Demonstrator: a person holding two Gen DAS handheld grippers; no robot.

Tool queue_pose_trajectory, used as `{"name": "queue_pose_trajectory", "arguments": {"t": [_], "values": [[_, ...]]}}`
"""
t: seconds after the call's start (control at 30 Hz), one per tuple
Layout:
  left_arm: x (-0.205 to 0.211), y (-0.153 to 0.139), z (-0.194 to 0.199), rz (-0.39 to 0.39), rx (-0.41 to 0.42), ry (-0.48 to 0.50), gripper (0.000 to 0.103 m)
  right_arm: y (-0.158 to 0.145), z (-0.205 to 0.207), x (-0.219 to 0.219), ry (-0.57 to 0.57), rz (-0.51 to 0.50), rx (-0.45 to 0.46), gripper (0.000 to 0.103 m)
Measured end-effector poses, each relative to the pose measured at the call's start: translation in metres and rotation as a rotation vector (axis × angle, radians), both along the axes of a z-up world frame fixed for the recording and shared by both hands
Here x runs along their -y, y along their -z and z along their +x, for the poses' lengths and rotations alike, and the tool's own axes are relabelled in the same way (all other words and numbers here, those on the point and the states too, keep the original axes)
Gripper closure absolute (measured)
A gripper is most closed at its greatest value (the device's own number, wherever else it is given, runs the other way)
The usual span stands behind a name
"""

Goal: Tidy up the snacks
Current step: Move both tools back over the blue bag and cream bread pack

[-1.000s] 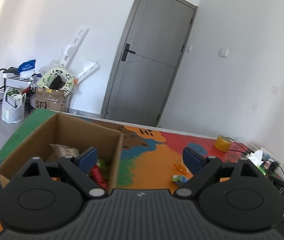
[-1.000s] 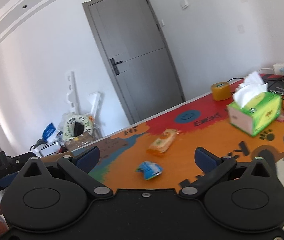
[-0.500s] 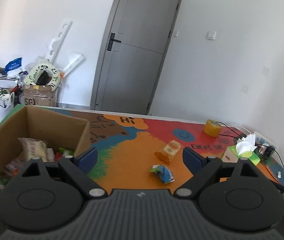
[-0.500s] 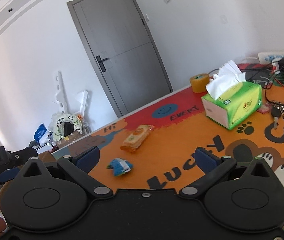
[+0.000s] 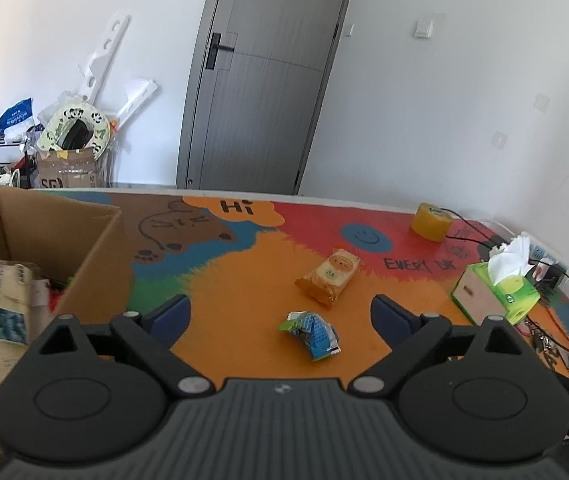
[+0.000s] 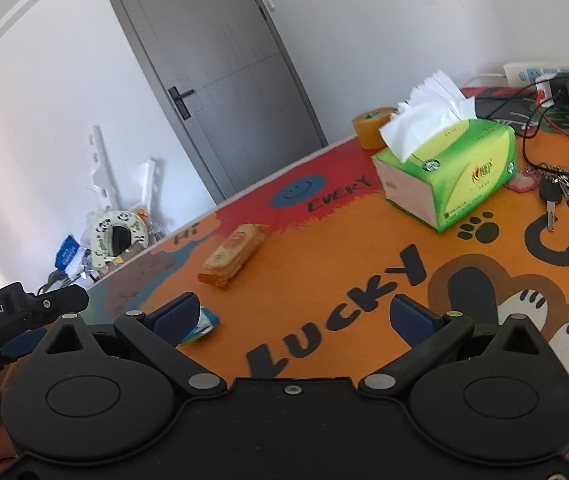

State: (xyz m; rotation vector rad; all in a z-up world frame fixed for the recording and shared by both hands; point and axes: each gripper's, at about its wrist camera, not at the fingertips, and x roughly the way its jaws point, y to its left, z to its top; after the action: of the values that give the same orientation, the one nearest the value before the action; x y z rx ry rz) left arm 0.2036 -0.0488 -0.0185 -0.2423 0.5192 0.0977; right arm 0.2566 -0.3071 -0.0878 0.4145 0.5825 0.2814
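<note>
The left tool (image 5: pixel 280 312), wide and holding nothing, has swung away from the box (image 5: pixel 96 240) toward the blue snack (image 5: pixel 312 334) and orange snack (image 5: pixel 328 276) beside the box, so they go next.

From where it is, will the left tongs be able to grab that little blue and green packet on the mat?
Probably yes. The left tongs are open, and the blue and green packet lies in the open on the mat just ahead of them. The orange packet lies apart, farther back.
</note>
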Motion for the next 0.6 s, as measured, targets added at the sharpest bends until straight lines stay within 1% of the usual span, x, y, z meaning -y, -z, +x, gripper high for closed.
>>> {"name": "queue_pose_trajectory", "arguments": {"t": [0.43,0.6], "values": [[0.018,0.026,0.053,0.028,-0.125,-0.026,0.007,0.013,0.035,0.004,-0.021,-0.002,-0.065,0.000],[0.029,0.034,0.067,0.044,-0.158,-0.027,0.007,0.016,0.046,0.008,-0.025,0.004,-0.079,0.000]]}}
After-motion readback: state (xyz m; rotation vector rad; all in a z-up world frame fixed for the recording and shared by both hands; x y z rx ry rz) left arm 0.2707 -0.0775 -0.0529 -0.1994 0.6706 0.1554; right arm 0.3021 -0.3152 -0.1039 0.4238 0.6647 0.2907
